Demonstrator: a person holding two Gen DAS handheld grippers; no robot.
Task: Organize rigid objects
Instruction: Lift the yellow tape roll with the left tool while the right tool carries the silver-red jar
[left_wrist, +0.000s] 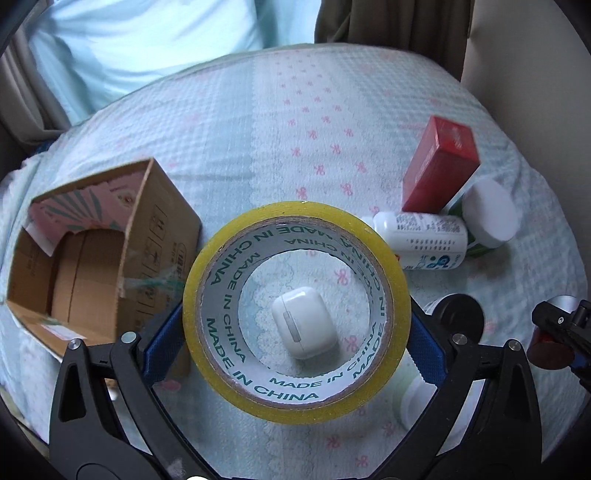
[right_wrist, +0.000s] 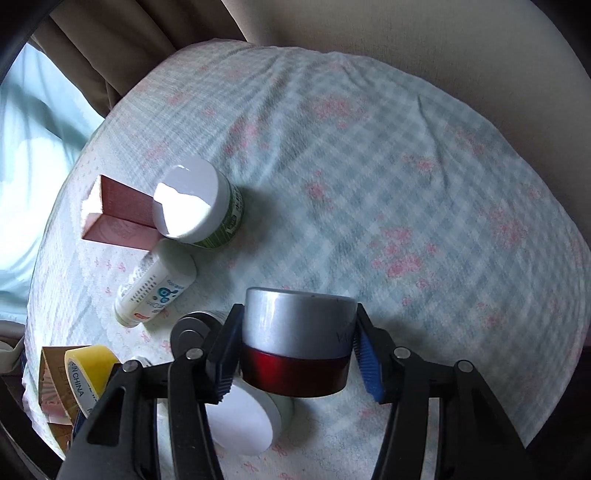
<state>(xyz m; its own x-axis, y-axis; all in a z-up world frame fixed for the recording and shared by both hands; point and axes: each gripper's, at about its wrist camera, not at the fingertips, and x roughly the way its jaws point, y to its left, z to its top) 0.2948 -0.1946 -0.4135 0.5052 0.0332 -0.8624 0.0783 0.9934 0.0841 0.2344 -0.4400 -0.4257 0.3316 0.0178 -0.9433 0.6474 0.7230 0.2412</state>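
My left gripper is shut on a yellow tape roll, held above the bed; a white earbud case shows through its hole. The roll also shows in the right wrist view. An open cardboard box stands to the left. My right gripper is shut on a red jar with a silver lid, lifted over the bedspread; it shows at the right edge of the left wrist view.
A red carton, a white-lidded green jar and a lying white bottle cluster at the right. A black-capped item and a white-lidded tub lie near the grippers. The checked bedspread extends right.
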